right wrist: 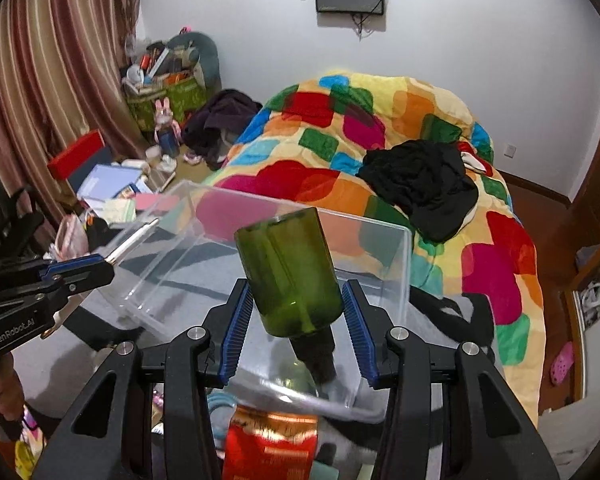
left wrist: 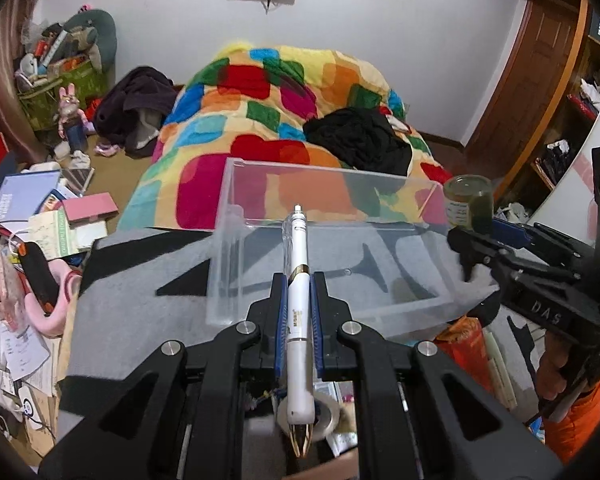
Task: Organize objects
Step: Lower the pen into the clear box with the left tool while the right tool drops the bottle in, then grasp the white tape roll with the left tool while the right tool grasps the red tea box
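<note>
White pen sits clamped in the left tool, its long axis pointing straight ahead at the clear plastic bin just beyond on the grey desk. The right tool grips a green bottle (base forward), equally near, over the bin's near edge.

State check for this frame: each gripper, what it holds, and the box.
Left gripper: shut on the white pen.
White pen: pointing toward the box.
Right gripper: shut on the green bottle.
Green bottle: base forward, dark cap toward the camera.
Clear plastic box: open-topped, nothing visible inside.
</note>
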The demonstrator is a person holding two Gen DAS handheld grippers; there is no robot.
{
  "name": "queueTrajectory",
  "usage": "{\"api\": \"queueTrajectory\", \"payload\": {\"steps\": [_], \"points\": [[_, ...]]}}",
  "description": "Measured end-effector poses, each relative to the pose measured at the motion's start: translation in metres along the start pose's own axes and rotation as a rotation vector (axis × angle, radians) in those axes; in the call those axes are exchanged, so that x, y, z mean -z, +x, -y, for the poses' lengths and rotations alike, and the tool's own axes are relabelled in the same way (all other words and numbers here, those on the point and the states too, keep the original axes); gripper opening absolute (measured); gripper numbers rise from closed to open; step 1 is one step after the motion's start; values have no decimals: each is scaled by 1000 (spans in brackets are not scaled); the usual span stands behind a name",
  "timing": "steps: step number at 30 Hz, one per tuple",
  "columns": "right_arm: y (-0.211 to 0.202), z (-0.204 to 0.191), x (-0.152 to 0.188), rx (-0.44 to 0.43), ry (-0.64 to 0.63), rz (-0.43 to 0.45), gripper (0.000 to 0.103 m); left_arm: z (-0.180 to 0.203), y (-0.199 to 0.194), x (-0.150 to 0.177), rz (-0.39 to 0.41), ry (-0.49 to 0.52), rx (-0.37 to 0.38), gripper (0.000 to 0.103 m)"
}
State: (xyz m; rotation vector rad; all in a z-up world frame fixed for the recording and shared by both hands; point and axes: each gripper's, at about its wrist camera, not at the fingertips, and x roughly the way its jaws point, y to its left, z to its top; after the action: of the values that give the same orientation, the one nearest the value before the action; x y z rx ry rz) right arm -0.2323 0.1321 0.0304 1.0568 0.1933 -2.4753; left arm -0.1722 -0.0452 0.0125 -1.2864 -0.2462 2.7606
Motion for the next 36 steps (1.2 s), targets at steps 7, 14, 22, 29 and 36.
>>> {"api": "queueTrajectory", "payload": {"steps": [7,14,22,29,36], "points": [[27,-10,0,-28,-44,-78,39,10,22,-7,-56,32,13,10],[38,-14,8,-67,-57,-125,39,15,28,-8,-73,49,21,10],[23,-14,12,-71,-47,-114,47,21,14,-2,-50,72,21,11],[-3,-17,17,-55,-55,-67,62,27,-13,7,15,100,5,59],[-37,-14,23,-36,-28,7,70,30,-38,21,77,120,-28,73]]}}
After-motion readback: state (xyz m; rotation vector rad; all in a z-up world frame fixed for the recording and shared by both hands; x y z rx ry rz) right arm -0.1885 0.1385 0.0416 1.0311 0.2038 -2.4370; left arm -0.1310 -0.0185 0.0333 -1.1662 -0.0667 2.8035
